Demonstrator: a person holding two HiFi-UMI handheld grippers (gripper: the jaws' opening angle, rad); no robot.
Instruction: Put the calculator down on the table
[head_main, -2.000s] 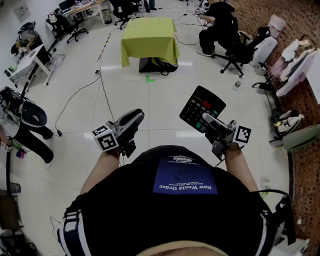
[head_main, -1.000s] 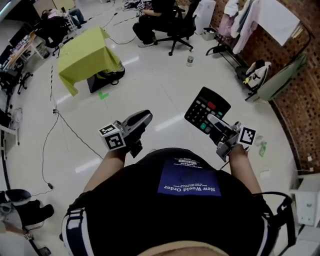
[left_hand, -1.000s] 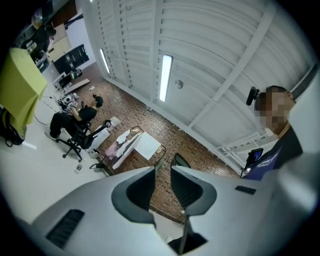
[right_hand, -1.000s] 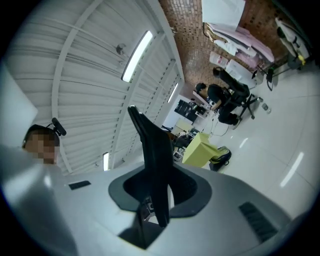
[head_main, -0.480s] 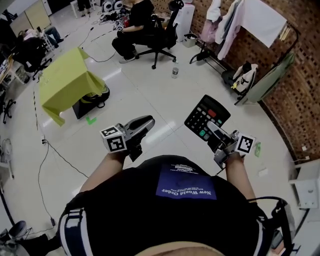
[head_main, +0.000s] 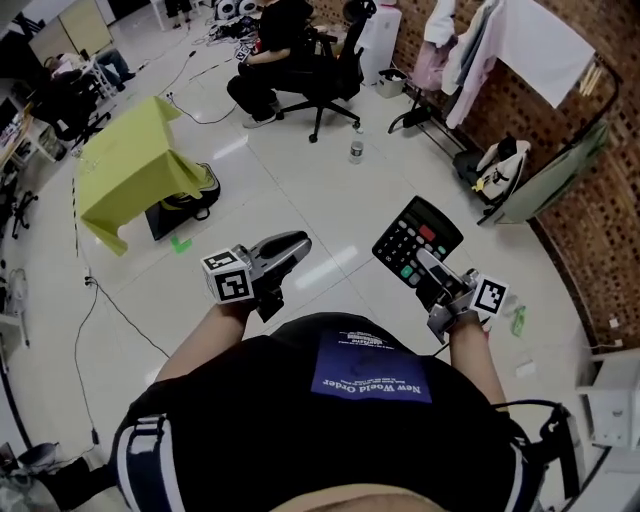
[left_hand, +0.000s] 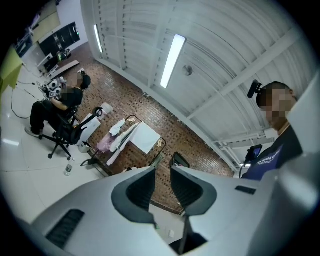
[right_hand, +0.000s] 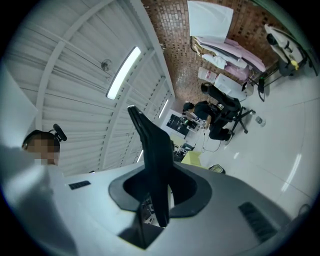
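Swung round since the earlier frame, the right gripper (head_main: 428, 265) stays clamped on the calculator (head_main: 416, 240). The left gripper (head_main: 290, 248) is narrowly parted, seemingly empty. The yellow table (head_main: 130, 165) lies far left: walk there, lower the calculator flat, then release.

The right gripper (right_hand: 159, 192) has its jaws closed on the calculator (right_hand: 149, 145), which shows edge-on as a thin dark slab rising from between them and leaning left. Behind it run a white ribbed ceiling with a strip light (right_hand: 122, 72) and a brick wall (right_hand: 180, 50). A person sits in an office chair (right_hand: 220, 112) on the pale floor, near a yellow-green cloth (right_hand: 192, 159).
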